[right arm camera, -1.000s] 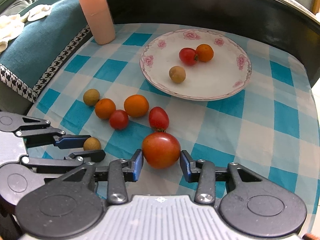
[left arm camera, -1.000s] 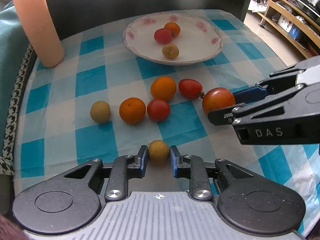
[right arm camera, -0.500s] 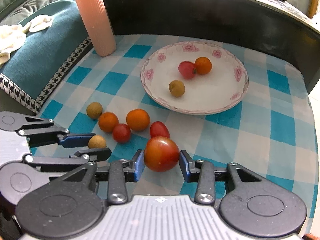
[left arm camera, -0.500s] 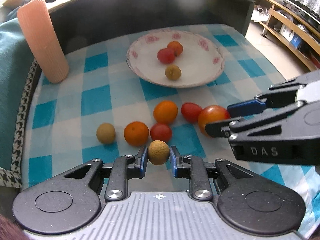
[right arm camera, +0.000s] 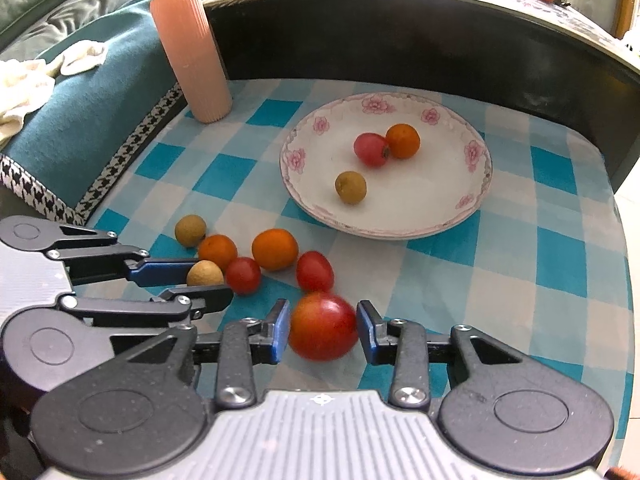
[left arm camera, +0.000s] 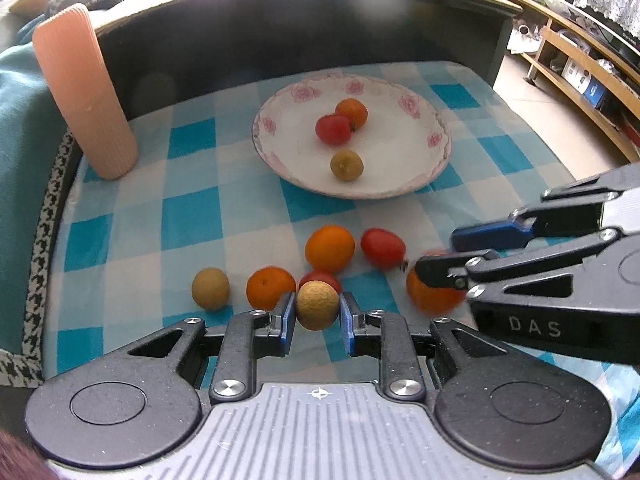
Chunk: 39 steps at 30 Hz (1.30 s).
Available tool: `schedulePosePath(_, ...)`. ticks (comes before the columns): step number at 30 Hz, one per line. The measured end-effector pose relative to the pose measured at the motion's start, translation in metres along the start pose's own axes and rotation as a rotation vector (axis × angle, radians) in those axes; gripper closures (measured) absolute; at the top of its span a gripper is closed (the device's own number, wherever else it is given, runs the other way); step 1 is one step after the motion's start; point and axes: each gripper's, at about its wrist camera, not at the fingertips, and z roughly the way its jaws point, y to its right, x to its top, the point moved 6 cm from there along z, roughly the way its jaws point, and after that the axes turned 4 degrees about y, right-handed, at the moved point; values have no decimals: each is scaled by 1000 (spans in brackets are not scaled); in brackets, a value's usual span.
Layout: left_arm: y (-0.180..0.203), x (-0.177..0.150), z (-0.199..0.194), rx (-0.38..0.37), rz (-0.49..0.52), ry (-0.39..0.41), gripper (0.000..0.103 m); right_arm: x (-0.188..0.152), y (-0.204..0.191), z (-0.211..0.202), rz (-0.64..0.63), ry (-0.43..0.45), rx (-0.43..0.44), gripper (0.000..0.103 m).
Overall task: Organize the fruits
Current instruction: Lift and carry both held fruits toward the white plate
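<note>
1. Pink cup point(right arm camera: 192, 52) – upright at the cloth's point(right arm camera: 560, 264) far-left corner, about 10 o'clock from the plate point(right arm camera: 476, 184), well apart from it.
2. Left gripper point(left arm camera: 317, 312) – jaws narrow, blue pads pressed on both sides of a tan longan point(left arm camera: 317, 306), which it holds.
3. Loose fruit on the cloth, at 7 o'clock from the plate: a second longan point(right arm camera: 191, 231) farthest left, a small orange point(right arm camera: 217, 251) touching it at about 4 o'clock, a cherry tomato point(right arm camera: 243, 275) just beside that orange, a larger orange point(right arm camera: 275, 249), and an oval tomato point(right arm camera: 315, 271) farthest right.
4. Right gripper point(right arm camera: 323, 330) – jaws narrow, closed on a large tomato point(right arm camera: 323, 326); both blue pads touch its sides. It sits at 6 o'clock from the oval tomato, just beside it.
5. Plate – white with a pink flower rim, at 1 o'clock from the loose fruit. It holds three pieces: a longan point(right arm camera: 351, 187) toward its near-left, a red tomato point(right arm camera: 371, 149) at 1 o'clock from that longan, and an orange point(right arm camera: 403, 141) touching the tomato's right side.
6. The two grippers lie side by side, near each other, both pointing toward the plate.
</note>
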Motion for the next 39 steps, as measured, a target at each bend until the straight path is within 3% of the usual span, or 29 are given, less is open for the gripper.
schedulePosePath(1, 0, 2, 0, 0, -3, 4, 72, 1, 0, -1, 2, 4, 3, 66)
schedulePosePath(9, 2, 0, 6, -3, 5, -17, 72, 0, 14, -2, 34, -29, 7, 66)
schedulePosePath(17, 7, -4, 12, -19, 19, -40, 72, -13, 27, 3, 63, -71, 26, 50)
schedulePosePath(29, 8, -25, 20, -26, 48, -94, 68, -17, 22, 7, 41, -84, 22, 49)
schedulePosePath(35, 6, -32, -5, -42, 38, -73, 67, -23, 16, 12, 33, -111, 25, 48)
schedulePosePath(39, 14, -45, -36, -97, 6, -43, 63, -25, 12, 9, 12, -101, 8, 49)
